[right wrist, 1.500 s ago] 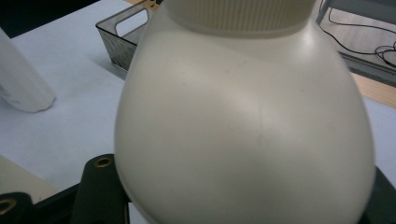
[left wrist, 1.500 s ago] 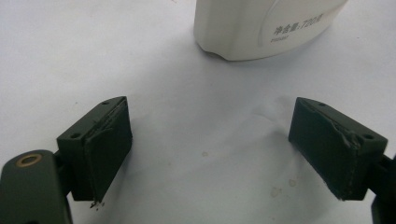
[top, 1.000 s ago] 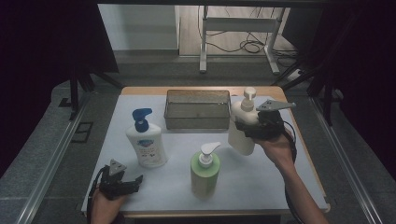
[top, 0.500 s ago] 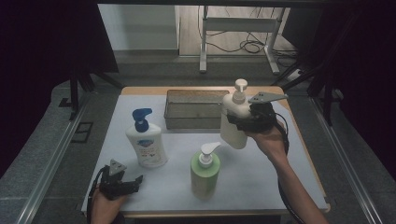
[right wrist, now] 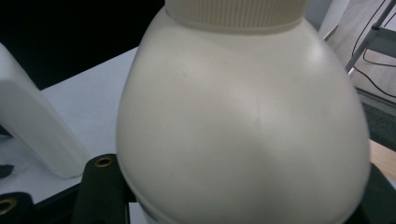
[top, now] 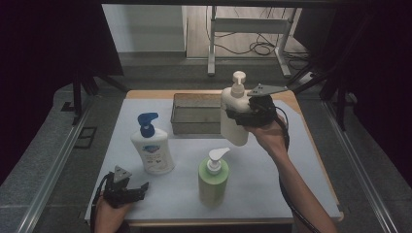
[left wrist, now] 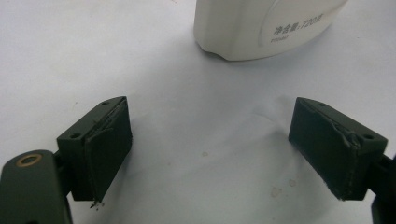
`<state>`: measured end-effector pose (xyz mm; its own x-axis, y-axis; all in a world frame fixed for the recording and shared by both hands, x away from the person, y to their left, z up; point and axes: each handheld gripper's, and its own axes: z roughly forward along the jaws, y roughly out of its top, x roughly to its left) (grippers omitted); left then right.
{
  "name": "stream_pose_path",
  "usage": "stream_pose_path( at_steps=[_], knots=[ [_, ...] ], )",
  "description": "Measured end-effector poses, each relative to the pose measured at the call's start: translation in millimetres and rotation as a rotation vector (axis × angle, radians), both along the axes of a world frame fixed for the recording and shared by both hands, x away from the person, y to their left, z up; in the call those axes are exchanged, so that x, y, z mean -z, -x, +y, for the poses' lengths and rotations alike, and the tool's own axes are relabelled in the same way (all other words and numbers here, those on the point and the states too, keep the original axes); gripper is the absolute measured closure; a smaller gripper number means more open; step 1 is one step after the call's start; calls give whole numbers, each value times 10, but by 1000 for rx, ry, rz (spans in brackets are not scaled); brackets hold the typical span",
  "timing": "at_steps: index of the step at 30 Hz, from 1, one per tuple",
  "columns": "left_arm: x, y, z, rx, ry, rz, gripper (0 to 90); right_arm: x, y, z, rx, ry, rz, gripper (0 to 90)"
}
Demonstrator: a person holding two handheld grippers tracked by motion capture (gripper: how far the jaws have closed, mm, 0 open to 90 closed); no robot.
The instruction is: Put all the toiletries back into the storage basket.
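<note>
Cream pump bottle (top: 234, 114) upper centre-right of the frame, lifted off the bench (top: 291, 165), right claw (top: 243, 116) clamped on its body, metal tray (top: 194, 114) just behind, left claw (top: 132, 190) apart, lower left, empty, blue-pump bottle (top: 151, 148) nearby.

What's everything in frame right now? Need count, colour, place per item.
cream pump bottle: 1, off-white, lifted off the table in the right gripper, beside the tray's right end
wire tray: 1, grey metal, back centre of the table
blue-pump bottle: 1, white with blue pump, standing left of centre
green pump bottle: 1, green with white pump, standing front centre
table cover: 1, white, over the wooden table top
metal frame: 1, grey, on the floor behind the table, cables near it
left gripper: 1, black, jaws open, over the front left of the table
right gripper: 1, black, shut on the cream pump bottle
</note>
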<state>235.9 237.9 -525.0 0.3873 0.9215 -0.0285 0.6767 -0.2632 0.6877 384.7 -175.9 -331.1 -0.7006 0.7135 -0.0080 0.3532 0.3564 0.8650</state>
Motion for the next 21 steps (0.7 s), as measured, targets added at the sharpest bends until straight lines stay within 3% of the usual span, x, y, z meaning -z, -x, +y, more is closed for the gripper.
stream_pose_path(
  at_steps=[21],
  knots=[
    [0, 1, -3, -3, 3, 2, 130, 32, -371, 371, 4, -17, -33, 393]
  ],
)
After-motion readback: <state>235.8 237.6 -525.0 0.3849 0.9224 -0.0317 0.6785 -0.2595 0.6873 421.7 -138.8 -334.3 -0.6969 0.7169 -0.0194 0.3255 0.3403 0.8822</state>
